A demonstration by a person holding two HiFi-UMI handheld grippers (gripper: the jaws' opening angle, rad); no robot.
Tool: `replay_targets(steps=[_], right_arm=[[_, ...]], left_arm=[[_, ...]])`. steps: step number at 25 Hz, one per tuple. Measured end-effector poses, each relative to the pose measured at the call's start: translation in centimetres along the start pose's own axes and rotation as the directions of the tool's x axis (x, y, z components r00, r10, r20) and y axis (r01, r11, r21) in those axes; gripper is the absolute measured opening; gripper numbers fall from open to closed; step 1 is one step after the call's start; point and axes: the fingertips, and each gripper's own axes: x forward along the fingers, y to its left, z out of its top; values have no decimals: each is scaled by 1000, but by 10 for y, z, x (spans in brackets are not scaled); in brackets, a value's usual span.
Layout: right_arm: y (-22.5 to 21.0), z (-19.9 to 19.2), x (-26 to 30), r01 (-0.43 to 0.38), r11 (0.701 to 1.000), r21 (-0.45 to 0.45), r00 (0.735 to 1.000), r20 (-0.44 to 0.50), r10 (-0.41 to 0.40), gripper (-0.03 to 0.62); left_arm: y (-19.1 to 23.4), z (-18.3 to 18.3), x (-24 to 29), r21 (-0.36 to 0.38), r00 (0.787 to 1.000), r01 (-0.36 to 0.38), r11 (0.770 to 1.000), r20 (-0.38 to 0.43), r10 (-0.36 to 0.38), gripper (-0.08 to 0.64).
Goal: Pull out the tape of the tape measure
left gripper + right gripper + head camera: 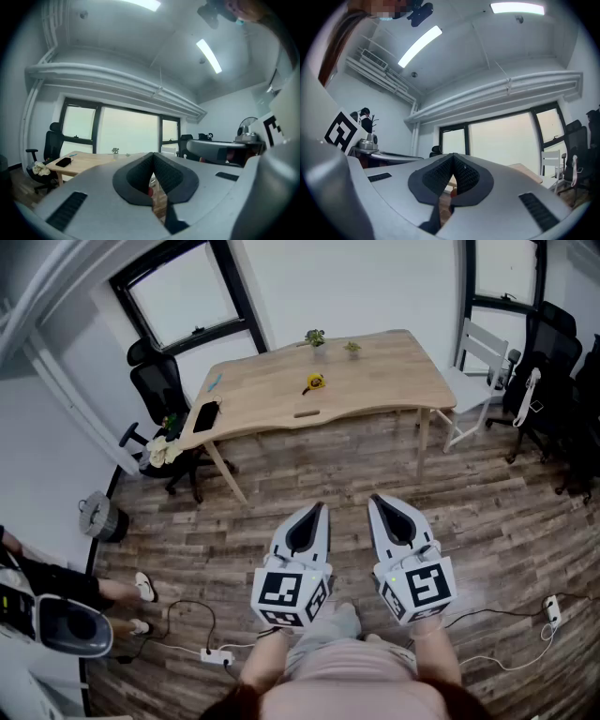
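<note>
You stand on a wood-plank floor (309,474) in an office, facing a pale wooden tabletop (394,371) that is well ahead of you. Black office chairs (155,381) stand by its left end and a white chair (473,371) by its right end.

Low in the head view you hold both tools side by side over the floor, pointing toward the table: the left gripper (318,509) and the right gripper (376,500). Each has its jaws clenched together with nothing between them, as each gripper view confirms.

A dark phone (205,415) lies near the tabletop's near left corner. Near the middle of the tabletop lies what is most likely the yellow tape measure (315,382), too small to confirm; neither gripper is near it. Two tiny plants (315,337) sit along the far edge.

To do this step well, walk up to the near edge first and release both jaws before reaching. Then steady the case with one gripper while the other takes the tape's end hook.
</note>
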Motion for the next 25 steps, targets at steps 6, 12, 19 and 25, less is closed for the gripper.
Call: replay_targets(steps=[6, 12, 19, 25], right_arm=[[-16, -1, 19, 20, 998, -60, 1000, 13, -20, -2], [-14, -22, 54, 31, 1000, 0, 999, -9, -31, -2], [-6, -42, 122, 55, 998, -10, 996, -70, -55, -2], [-4, -56, 163, 86, 996, 3, 990, -108, -85, -2]], left_arm=[[5, 3, 28, 51, 999, 38, 998, 23, -39, 2], [36, 1, 55, 60, 996, 83, 995, 41, -85, 2], [105, 5, 80, 13, 995, 78, 997, 67, -79, 2], [143, -5, 92, -6, 995, 88, 996, 45, -88, 2]])
